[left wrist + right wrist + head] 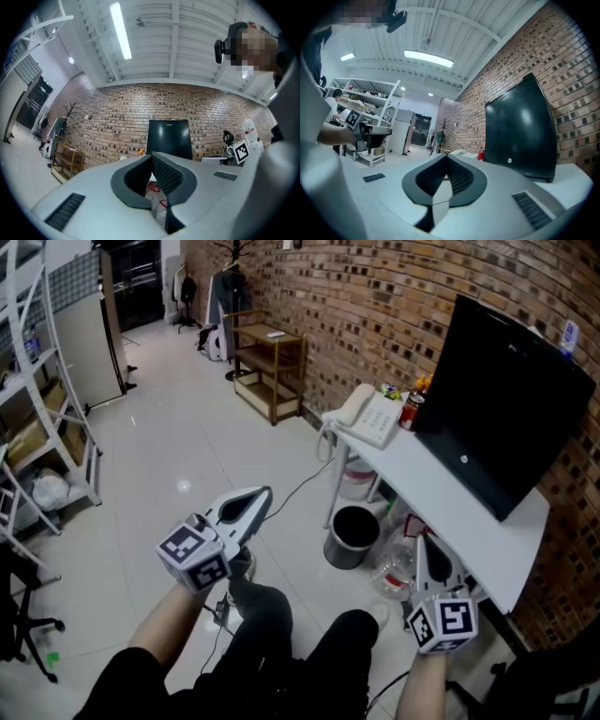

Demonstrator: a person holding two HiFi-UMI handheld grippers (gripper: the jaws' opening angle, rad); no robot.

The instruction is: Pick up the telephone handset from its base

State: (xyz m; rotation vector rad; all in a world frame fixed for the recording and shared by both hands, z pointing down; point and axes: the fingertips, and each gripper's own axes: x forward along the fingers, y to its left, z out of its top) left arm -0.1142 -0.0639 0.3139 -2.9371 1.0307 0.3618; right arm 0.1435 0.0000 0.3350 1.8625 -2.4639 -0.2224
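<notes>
Your left gripper (261, 495) and right gripper (422, 547) are both pinched shut with nothing in them. The white plastic telephone handset (352, 409) sits on its base (380, 421), far end of the long white table (441, 486), well apart from both.

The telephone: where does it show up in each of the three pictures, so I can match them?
Head view: telephone upper right of centre, left of the black monitor.
Left gripper view: telephone is probably the tiny pale shape left of the monitor; too small to be sure.
Right gripper view: telephone near centre, left of the monitor.
Shared landmark: the monitor.
</notes>
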